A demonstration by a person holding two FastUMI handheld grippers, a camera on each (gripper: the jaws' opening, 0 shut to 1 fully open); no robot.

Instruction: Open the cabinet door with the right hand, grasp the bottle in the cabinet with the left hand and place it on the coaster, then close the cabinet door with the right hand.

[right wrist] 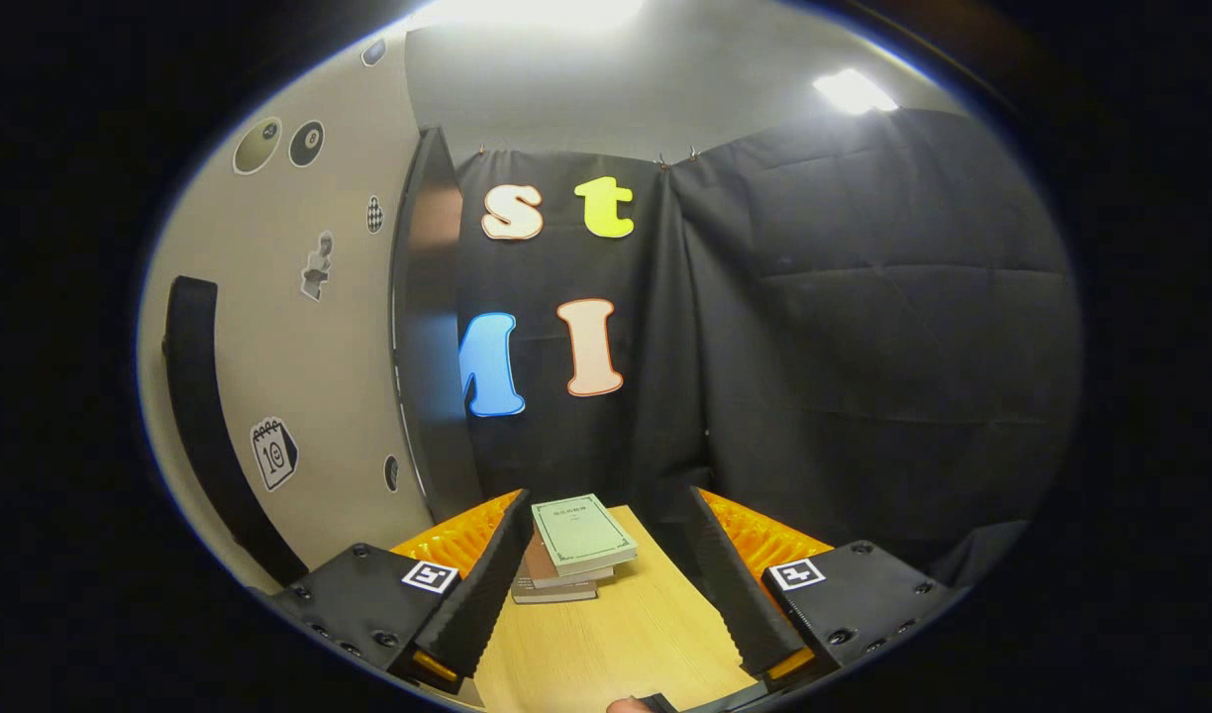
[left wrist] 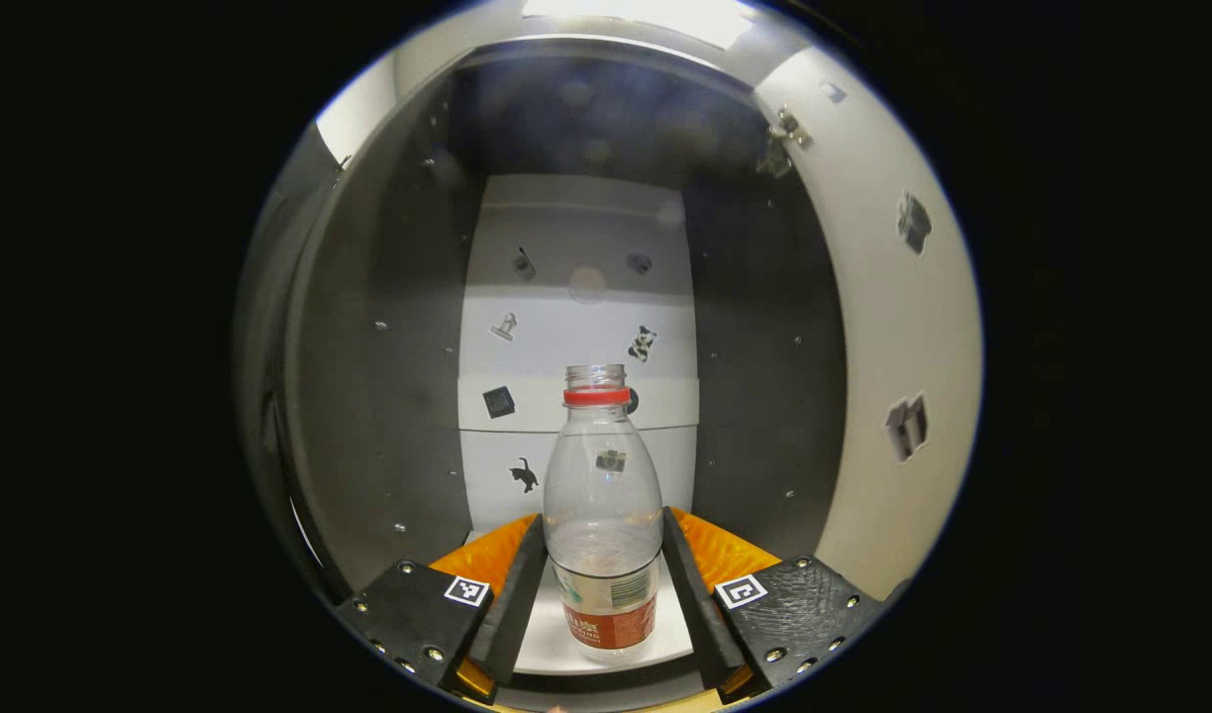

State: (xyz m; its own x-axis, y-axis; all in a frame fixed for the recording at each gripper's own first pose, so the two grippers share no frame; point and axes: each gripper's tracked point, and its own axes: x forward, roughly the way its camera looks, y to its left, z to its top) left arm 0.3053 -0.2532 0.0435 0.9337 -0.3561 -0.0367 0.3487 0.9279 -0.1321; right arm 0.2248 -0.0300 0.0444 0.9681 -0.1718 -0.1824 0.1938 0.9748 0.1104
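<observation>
The cabinet [left wrist: 388,376] stands open in the left gripper view; its dark side walls run back to a white rear panel dotted with small stickers; the open door [left wrist: 893,327] stands at the right, pale, with stickers on it and a hinge near its top. In the right gripper view the same door [right wrist: 279,337] stands at the left, pale with stickers and a long dark handle [right wrist: 205,426]; its dark edge faces the booth's black cloth wall.

A wooden surface [right wrist: 616,634] lies below in the right gripper view; a small stack of books [right wrist: 571,550] rests at its far end, a pale green one on top.

The bottle [left wrist: 603,515] stands upright on the cabinet's white floor; it is clear, uncapped, with a red ring at the neck and a red label near the base.

The left hand-held gripper [left wrist: 603,584] reaches into the cabinet; its fingers [left wrist: 522,594] flank the bottle on either side, close against it, though whether both press on it is unclear.

The right hand-held gripper [right wrist: 606,584] hangs above the surface, fingers spread wide, holding nothing.
</observation>
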